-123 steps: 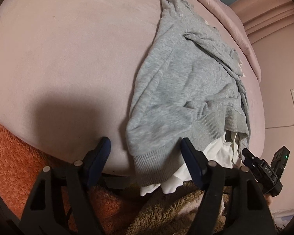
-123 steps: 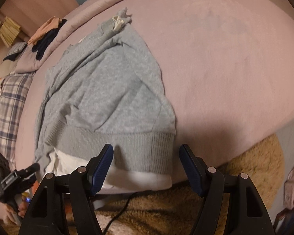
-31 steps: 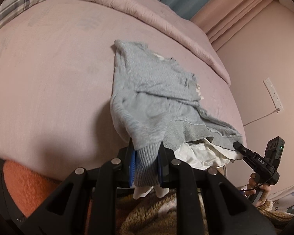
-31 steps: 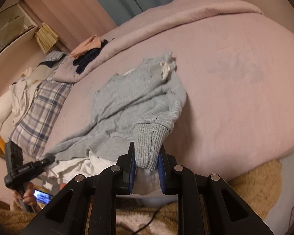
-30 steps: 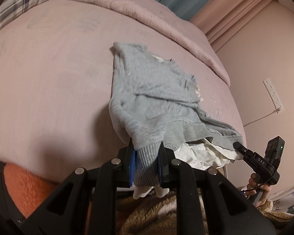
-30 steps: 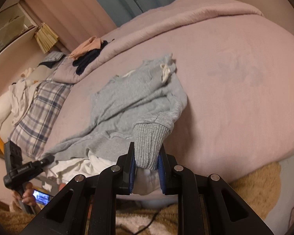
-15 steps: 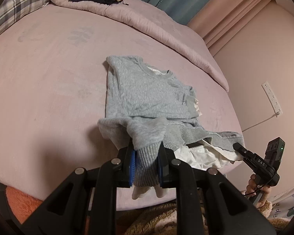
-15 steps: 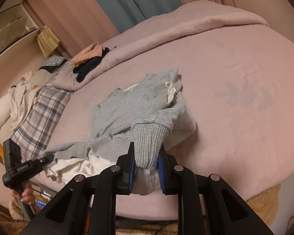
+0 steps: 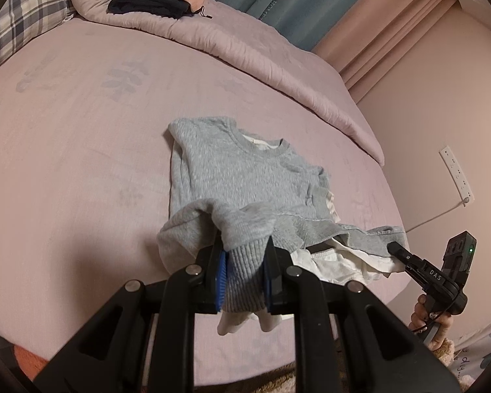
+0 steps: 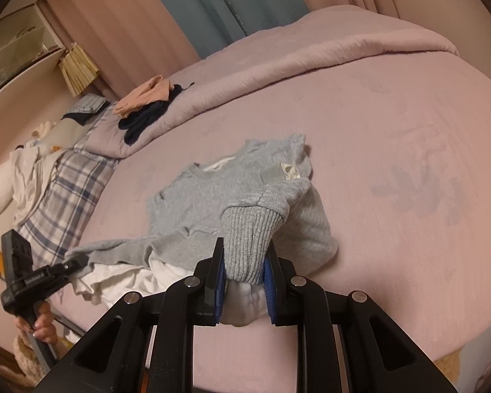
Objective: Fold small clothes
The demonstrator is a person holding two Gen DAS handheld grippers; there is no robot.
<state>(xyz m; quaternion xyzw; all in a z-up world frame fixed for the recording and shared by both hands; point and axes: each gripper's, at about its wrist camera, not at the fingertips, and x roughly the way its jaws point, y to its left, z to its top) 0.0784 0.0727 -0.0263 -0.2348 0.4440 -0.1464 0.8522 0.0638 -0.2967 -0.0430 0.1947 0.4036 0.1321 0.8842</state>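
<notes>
Grey sweatshirt (image 9: 235, 170) is seen spread on the pink bed (image 9: 65, 150) in the left wrist view, its neckline turned away from the camera and a white garment (image 9: 343, 263) showing from under its hem. The ribbed hem at one corner is clamped between the blue pads (image 9: 221, 270) of the left gripper (image 9: 244, 270), and the fabric is lifted and doubled back over the body. Off to the right, the right gripper (image 9: 409, 257) is glimpsed side-on (a hand (image 9: 425, 319) is wrapped around its handle). A folded quilt (image 9: 245, 42) is laid along the far edge, with dark clothes (image 9: 147, 1) piled on it.

From the right wrist view, the other corner's ribbed hem is pinched between the right gripper's (image 10: 244, 278) pads (image 10: 269, 280), white cloth bunched beneath. The sweatshirt (image 10: 206, 193) is draped mid-bed. At the left edge the left gripper (image 10: 70, 268) is seen closed on the hem's opposite end; a plaid pillow (image 10: 65, 193) is spotted behind.
</notes>
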